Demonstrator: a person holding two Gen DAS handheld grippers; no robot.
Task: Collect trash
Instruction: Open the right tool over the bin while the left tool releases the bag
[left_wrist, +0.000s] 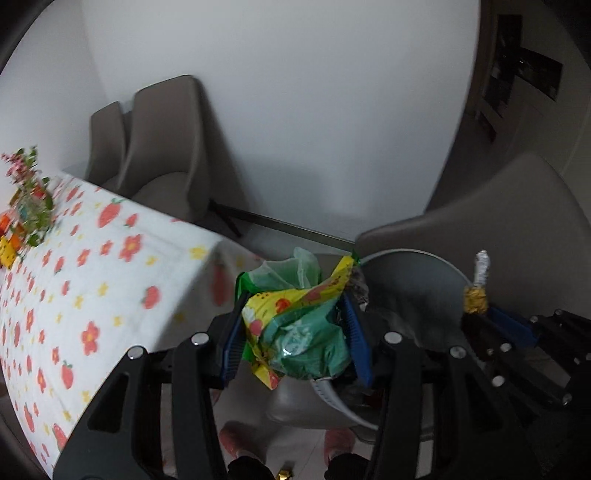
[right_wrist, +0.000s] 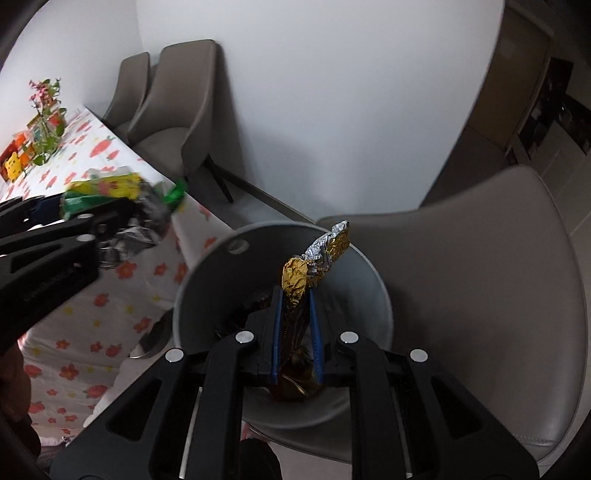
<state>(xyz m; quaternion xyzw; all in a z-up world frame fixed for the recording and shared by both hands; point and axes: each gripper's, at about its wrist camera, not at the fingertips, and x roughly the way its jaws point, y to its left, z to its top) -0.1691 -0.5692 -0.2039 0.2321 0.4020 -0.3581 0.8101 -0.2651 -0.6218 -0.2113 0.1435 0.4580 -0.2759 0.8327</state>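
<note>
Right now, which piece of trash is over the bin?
The gold-and-silver foil wrapper in the right gripper hangs above the grey bin. The green-and-yellow snack bags are beside it.

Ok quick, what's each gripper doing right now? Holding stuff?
Left gripper: closed on a crumpled green and yellow plastic snack wrapper.
Right gripper: closed on a twisted gold and silver foil wrapper, above the grey round bin.

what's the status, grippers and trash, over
Left gripper shut on crumpled snack wrappers. Right gripper shut on foil wrapper, over the grey bin. Nothing blocking the bin.
</note>
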